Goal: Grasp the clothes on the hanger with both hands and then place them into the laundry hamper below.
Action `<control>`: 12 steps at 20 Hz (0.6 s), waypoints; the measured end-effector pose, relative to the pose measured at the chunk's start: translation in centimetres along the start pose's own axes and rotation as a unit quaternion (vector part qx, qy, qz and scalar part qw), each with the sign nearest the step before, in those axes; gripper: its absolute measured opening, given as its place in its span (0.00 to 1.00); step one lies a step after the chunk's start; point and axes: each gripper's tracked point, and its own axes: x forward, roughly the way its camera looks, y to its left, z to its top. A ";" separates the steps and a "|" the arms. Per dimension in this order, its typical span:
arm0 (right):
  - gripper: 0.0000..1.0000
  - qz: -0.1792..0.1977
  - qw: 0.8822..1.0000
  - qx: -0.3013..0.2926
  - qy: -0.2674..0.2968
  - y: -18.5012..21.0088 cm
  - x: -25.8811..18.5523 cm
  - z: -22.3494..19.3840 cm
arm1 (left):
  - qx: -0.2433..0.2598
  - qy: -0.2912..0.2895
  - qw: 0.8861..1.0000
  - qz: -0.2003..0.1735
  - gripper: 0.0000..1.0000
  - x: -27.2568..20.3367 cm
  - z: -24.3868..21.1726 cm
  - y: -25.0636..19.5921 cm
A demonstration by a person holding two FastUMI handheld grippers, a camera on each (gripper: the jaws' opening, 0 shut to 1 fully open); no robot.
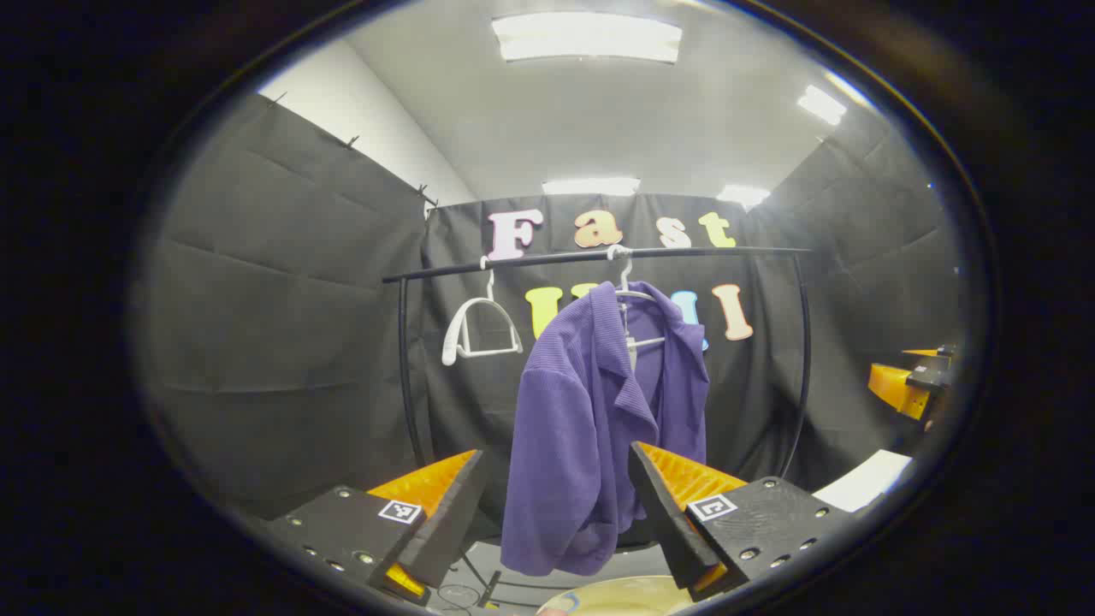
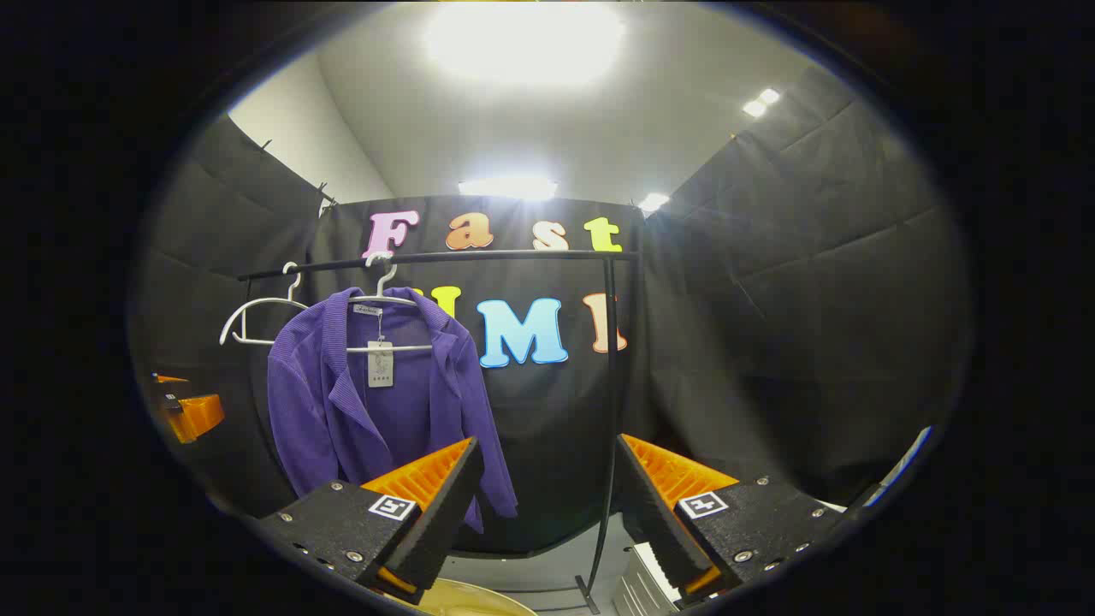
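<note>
One purple jacket (image 1: pixel 590 428) on hanger (image 1: pixel 629 291)

Left gripper view: jacket (image 1: pixel 590 428) hangs on a hanger (image 1: pixel 629 295) from the rail (image 1: pixel 599 255), straight ahead of the left gripper (image 1: pixel 556 505), its lower part between the spread jaws. Empty hanger (image 1: pixel 479 329) on the rail left of the jacket. Hamper rim (image 1: pixel 620 599) below, between the jaws. Other gripper far right. Right gripper view: jacket ahead-left of the right gripper (image 2: pixel 547 505), behind the left jaw; rail post (image 2: pixel 609 411) between the jaws.
</note>
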 end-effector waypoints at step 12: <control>0.96 0.003 1.000 0.005 0.003 -0.3 -0.3 -0.1 | -0.002 -0.007 1.000 0.002 1.00 -0.1 -0.4 -0.3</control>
